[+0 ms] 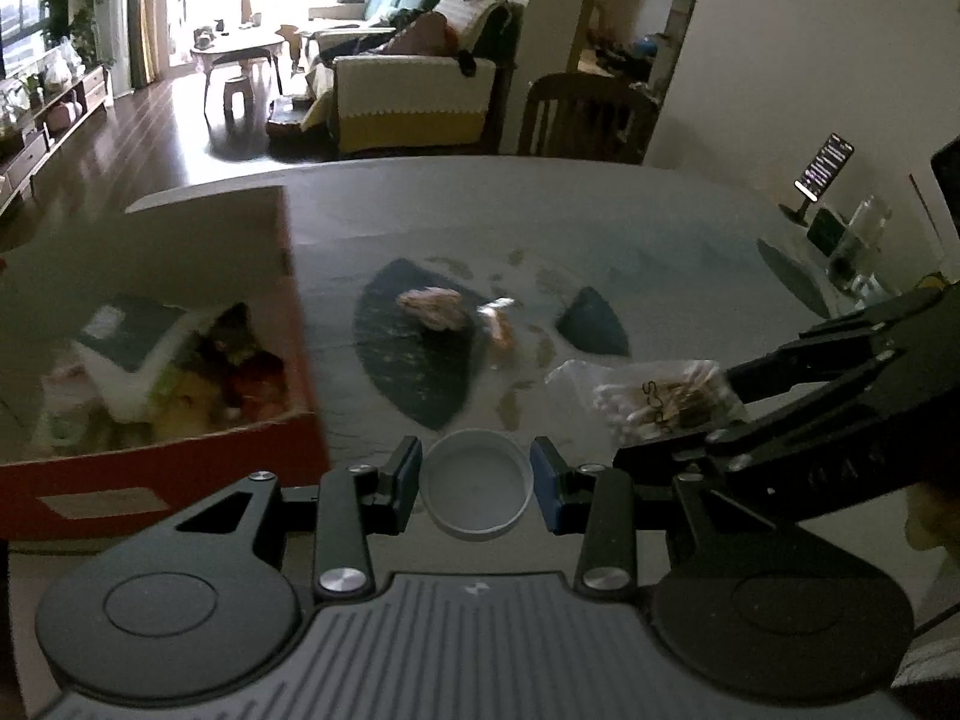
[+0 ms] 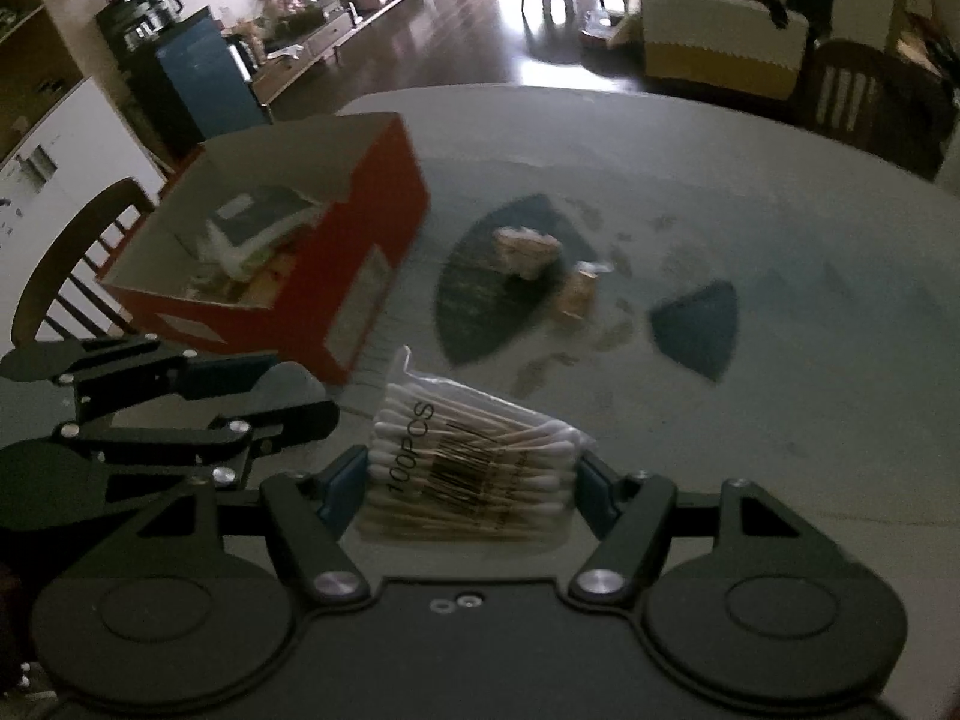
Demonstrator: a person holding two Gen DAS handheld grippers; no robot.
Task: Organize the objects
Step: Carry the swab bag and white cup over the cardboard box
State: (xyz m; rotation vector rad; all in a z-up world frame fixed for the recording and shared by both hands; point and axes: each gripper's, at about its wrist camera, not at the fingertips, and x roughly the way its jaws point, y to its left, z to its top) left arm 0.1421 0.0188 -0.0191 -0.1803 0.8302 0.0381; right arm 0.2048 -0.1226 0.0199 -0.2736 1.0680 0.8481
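My left gripper (image 1: 477,483) is shut on a shallow white round lid (image 1: 477,495), with a blue pad against each side of its rim. In the right wrist view, my right gripper (image 2: 468,486) is shut on a clear pack of cotton swabs (image 2: 474,468) printed "100PCS". The same pack (image 1: 660,399) shows in the left wrist view, just right of the lid. An open red cardboard box (image 1: 180,468) (image 2: 360,240) with a green-and-white carton and several other items inside stands on the left. Two small wrapped snacks (image 1: 435,309) (image 2: 528,249) lie mid-table.
The round table carries a pale cloth with dark fan-shaped patches (image 1: 414,360) (image 2: 699,324). A phone on a stand (image 1: 822,171) and a glass (image 1: 864,240) sit at the far right. Wooden chairs (image 1: 582,114) (image 2: 78,258) stand at the table's far and left sides.
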